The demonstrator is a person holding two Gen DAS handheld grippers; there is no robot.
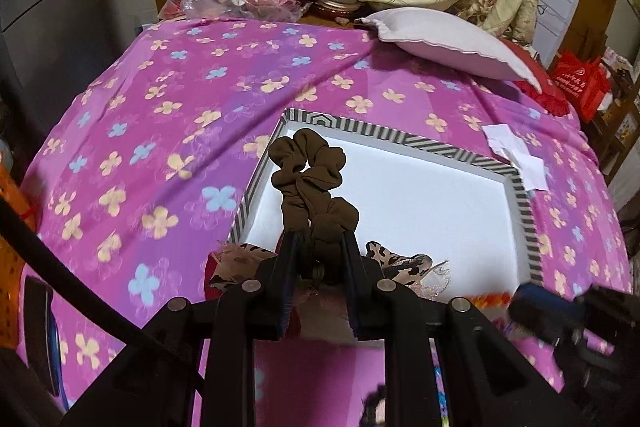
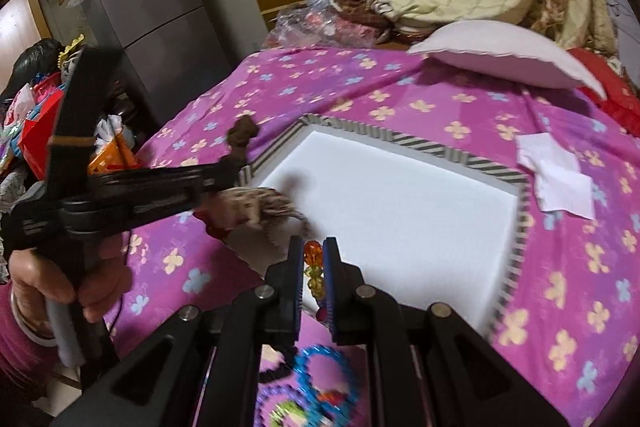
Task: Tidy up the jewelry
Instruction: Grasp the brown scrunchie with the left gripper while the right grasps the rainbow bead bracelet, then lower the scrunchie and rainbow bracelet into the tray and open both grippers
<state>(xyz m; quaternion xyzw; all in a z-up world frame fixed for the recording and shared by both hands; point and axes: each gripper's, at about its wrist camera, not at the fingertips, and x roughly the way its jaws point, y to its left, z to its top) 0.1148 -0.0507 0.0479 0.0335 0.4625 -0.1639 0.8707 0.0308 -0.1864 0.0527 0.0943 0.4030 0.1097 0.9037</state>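
Brown fabric marks the load of the left tongs [image 1: 318,247]: a scrunchie [image 1: 308,171] is pinched by its lower gathers, so most of it stands free beyond the tips and above the near-left part of the tray [image 1: 404,139]. Gripping one end keeps the tips clear of the white foam lining at set-down. The right tongs [image 2: 313,259] are closed on a string of orange and yellow beads [image 2: 312,269], held at the tray's near edge; the narrow closure suits so thin an item. Both loads sit over or beside the striped-rim tray on the bed [image 1: 160,99] — evidently the collecting point. Further pieces remain outside it: a leopard-print scrunchie [image 1: 394,261] at the near rim and coloured bracelets [image 2: 320,367] below the right tongs. Judged progress: early, tray floor mostly bare.
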